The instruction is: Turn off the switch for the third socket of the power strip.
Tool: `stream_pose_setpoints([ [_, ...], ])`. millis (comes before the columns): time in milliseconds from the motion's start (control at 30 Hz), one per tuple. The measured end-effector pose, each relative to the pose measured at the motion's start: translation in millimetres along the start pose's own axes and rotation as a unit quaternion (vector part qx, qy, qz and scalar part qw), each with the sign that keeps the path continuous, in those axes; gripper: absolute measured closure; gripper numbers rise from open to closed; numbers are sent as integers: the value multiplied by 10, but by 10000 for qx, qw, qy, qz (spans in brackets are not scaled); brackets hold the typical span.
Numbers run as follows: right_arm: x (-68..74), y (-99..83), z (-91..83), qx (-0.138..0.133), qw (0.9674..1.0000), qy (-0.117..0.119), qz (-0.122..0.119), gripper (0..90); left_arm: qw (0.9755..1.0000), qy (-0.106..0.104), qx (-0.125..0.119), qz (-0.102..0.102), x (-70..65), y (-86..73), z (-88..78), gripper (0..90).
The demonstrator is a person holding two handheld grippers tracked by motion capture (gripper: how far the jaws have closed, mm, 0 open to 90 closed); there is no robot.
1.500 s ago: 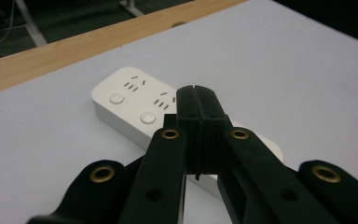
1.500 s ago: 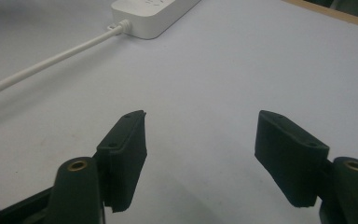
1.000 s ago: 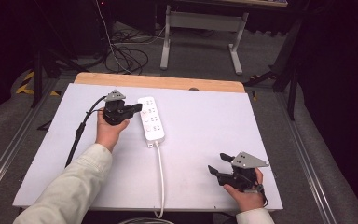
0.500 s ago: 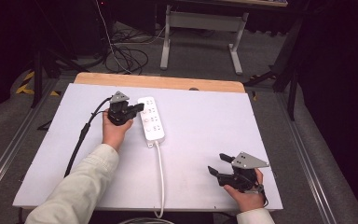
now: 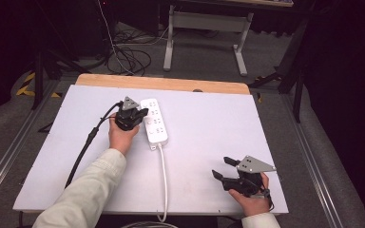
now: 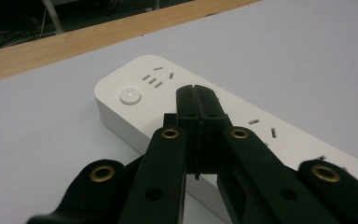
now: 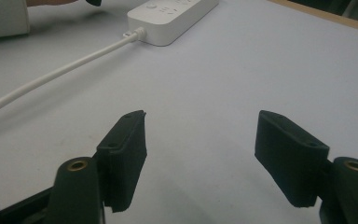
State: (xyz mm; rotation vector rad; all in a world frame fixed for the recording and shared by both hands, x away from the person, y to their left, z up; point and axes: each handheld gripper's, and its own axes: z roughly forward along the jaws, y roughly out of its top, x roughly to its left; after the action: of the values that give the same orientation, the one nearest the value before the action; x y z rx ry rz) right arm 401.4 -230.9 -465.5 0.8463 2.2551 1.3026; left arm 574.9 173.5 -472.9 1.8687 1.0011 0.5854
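The work in hand appears to be pressing the round button (image 6: 130, 96) on the white power strip (image 5: 155, 123), and the step now is the approach with the left gripper (image 5: 142, 113). In the high view the power strip lies in the upper middle of the white table (image 5: 209, 137), a little left of centre, with its white cord (image 5: 164, 180) running down toward the bottom edge of the frame. The left gripper sits at the left side of the strip, and its tips reach over the strip's left edge near the far end. In the left gripper view the jaws are clenched together with nothing between them, and they stand above the sockets in the middle of the frame, while the button is to the upper left of the tips, near but apart. The next move probably calls for a small shift of the closed tips toward the button and then a gentle push straight down, so that they do not slip onto the sockets. The right gripper (image 5: 221, 168) rests at the lower right of the table, well apart from the strip, with its jaws spread wide and holding nothing.
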Motion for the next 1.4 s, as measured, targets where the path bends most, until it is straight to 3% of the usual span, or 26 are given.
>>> stream_pose_setpoints([
  [433,2,-3,-2,-3,10000,29,10,342,9998,44,-155,-77,37,-58,109,897],
  [767,-3,-8,-5,-22,10000,72,30,342,9997,84,-85,-202,61,-84,152,897],
  [967,-1,-7,-5,-20,10000,68,26,342,9999,40,-57,-114,51,-82,154,898],
  [1167,1,-8,-2,-20,10000,68,27,347,9994,35,86,-336,59,-63,167,899],
  [1400,-2,-11,-2,-4,10000,80,22,347,9995,76,218,-237,25,-18,189,900],
])
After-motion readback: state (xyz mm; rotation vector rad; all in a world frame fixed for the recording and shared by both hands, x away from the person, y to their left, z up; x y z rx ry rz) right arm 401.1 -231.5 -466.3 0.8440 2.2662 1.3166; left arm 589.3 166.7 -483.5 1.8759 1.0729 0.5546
